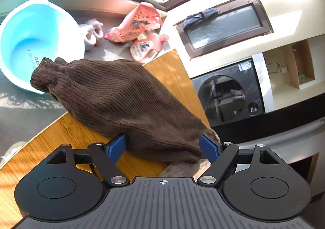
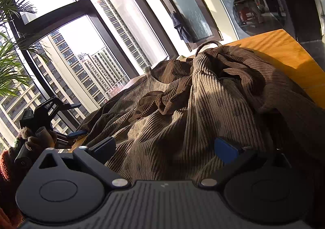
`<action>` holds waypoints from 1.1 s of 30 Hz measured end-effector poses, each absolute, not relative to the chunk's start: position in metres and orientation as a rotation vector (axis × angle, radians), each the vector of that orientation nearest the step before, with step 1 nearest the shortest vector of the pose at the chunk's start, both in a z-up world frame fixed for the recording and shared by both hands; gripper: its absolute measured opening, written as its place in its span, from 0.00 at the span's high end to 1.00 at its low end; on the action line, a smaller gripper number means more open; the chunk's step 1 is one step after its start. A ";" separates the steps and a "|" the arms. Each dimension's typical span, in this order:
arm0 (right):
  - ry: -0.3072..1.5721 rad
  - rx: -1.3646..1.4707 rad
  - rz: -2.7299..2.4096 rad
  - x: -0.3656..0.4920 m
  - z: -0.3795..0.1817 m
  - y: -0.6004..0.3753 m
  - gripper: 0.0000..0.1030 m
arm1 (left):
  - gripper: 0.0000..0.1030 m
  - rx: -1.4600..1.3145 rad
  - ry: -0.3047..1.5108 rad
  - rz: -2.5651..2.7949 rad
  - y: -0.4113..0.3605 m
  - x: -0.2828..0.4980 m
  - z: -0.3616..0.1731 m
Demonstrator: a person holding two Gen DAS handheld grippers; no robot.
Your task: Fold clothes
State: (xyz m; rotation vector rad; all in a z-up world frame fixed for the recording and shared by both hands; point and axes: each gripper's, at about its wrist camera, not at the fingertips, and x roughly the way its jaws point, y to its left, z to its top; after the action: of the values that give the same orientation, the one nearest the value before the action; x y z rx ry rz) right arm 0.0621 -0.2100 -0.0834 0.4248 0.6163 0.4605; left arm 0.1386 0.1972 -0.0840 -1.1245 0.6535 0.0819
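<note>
Your left hand-held gripper point(image 1: 163, 145) and right hand-held gripper point(image 2: 170, 147) gape wide over the soft, heavy brown sweater point(image 2: 182, 96), bunched mid-frame; I'd pinch its ribbed edge.

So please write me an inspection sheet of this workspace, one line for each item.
Surface: wooden table, sunlit.
Job's things: brown ribbed sweater, crumpled, unfolded, one part hanging over the table edge.
Clutter: nothing seen on the table.
Grippers: left gripper open, sweater between its fingers; right gripper open over the sweater.
Cables: nothing seen.
Surroundings: blue basin, pink detergent bottle, pink bag, washing machine, windows.
</note>
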 end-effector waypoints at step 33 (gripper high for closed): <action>0.604 0.454 0.465 0.063 -0.087 -0.215 0.00 | 0.23 -1.161 0.500 0.174 0.242 0.140 -0.054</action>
State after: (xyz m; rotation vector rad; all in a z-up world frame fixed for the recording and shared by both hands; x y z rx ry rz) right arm 0.0631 -0.2146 -0.0873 0.4542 0.6045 0.4649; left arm 0.1399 0.2421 -0.0541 -1.1607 0.4999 0.1737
